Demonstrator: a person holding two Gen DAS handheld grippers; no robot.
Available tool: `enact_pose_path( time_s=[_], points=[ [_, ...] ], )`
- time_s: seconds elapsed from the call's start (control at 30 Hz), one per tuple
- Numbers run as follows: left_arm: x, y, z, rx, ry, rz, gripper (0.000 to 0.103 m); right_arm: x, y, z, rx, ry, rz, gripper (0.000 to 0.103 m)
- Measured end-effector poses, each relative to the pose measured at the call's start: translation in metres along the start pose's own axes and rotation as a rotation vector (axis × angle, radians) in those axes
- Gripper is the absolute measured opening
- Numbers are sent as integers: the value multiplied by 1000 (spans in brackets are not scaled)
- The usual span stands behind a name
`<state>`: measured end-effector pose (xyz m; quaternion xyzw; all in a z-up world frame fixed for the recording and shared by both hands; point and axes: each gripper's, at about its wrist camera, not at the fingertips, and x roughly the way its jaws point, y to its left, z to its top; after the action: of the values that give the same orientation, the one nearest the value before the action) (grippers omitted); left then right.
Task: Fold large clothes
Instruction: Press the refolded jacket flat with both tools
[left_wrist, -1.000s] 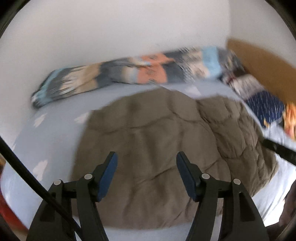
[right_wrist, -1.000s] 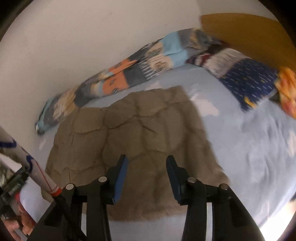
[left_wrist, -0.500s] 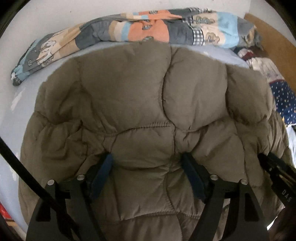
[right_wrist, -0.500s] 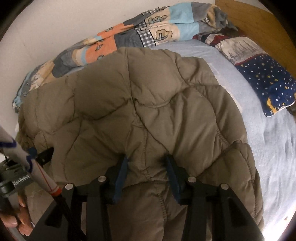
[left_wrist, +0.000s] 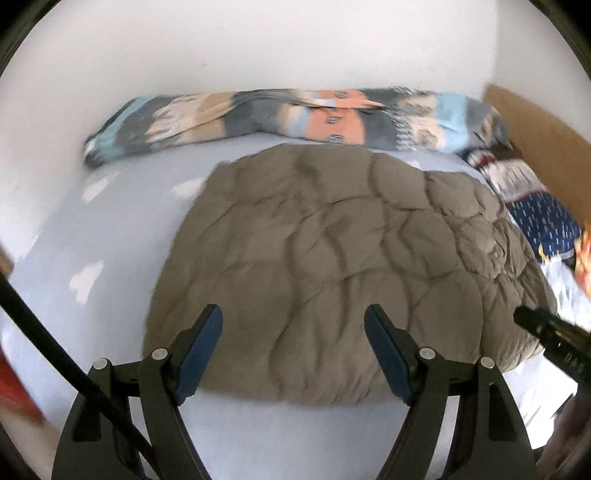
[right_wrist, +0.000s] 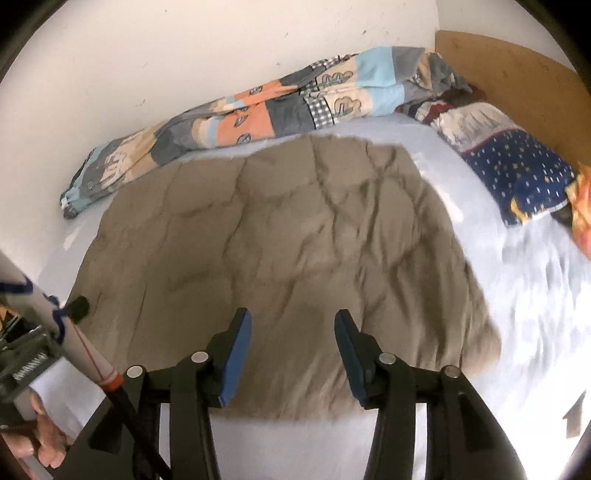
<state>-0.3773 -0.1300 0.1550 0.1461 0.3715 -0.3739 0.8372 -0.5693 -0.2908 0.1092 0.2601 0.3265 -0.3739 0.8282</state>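
Observation:
A large olive-brown quilted jacket (left_wrist: 340, 258) lies spread flat on the pale blue bed sheet (left_wrist: 110, 229). It also fills the middle of the right wrist view (right_wrist: 280, 236). My left gripper (left_wrist: 293, 328) is open and empty, held above the jacket's near edge. My right gripper (right_wrist: 293, 328) is open and empty, also above the near edge. The tip of the right gripper shows at the right edge of the left wrist view (left_wrist: 546, 332). The left gripper's tip shows at the left of the right wrist view (right_wrist: 77, 306).
A rolled patchwork blanket (left_wrist: 288, 118) (right_wrist: 251, 110) lies along the white wall at the back. A dark blue starred pillow (right_wrist: 517, 173) (left_wrist: 543, 218) and an orange item (right_wrist: 581, 214) sit at the right by the wooden headboard (right_wrist: 524, 81).
Half a second ago both grippers were down in the jacket's padding with it bulging around the fingers. Now both have pulled back and up, open and empty, and the jacket lies flat.

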Motion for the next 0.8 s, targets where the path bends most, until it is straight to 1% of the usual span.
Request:
enact_pose_path(
  time_s=[0.07, 0.13, 0.2, 0.23, 0.27, 0.33, 0.4, 0.47, 0.5, 0.57, 0.63, 0.7, 0.8],
  points=[
    [0, 14, -11, -35, -14, 35, 78, -2, 3, -6, 8, -4, -23, 52],
    [11, 23, -14, -58, 23, 57, 78, 2, 4, -6, 22, 5, -63, 53],
    [21, 30, -16, -75, 31, 63, 78, 11, 0, -5, 41, 31, -96, 54],
    [27, 34, -18, -75, 30, 94, 78, 17, -1, -5, 49, 49, -98, 54],
    [33, 36, -17, -83, 50, 115, 78, 23, -2, -6, 59, 61, -96, 54],
    [43, 44, -18, -126, 86, 78, 78, 31, -4, -6, 70, 84, -97, 55],
    [50, 46, -21, -142, 102, 82, 78, 38, -3, -6, 80, 110, -91, 60],
    [54, 43, -24, -129, 108, 96, 78, 45, -1, -9, 79, 132, -93, 66],
    [55, 41, -24, -119, 105, 103, 78, 49, 0, -10, 68, 143, -101, 67],
    [55, 36, -24, -98, 93, 117, 78, 54, 2, -12, 48, 145, -114, 68],
    [49, 32, -23, -81, 63, 134, 78, 51, 6, -14, 22, 119, -130, 68],
    [41, 27, -20, -61, 14, 146, 78, 36, 12, -15, -1, 55, -125, 68],
    [24, 16, -17, -17, -81, 156, 78, 15, 24, -16, -54, -34, -123, 68]
  ],
)
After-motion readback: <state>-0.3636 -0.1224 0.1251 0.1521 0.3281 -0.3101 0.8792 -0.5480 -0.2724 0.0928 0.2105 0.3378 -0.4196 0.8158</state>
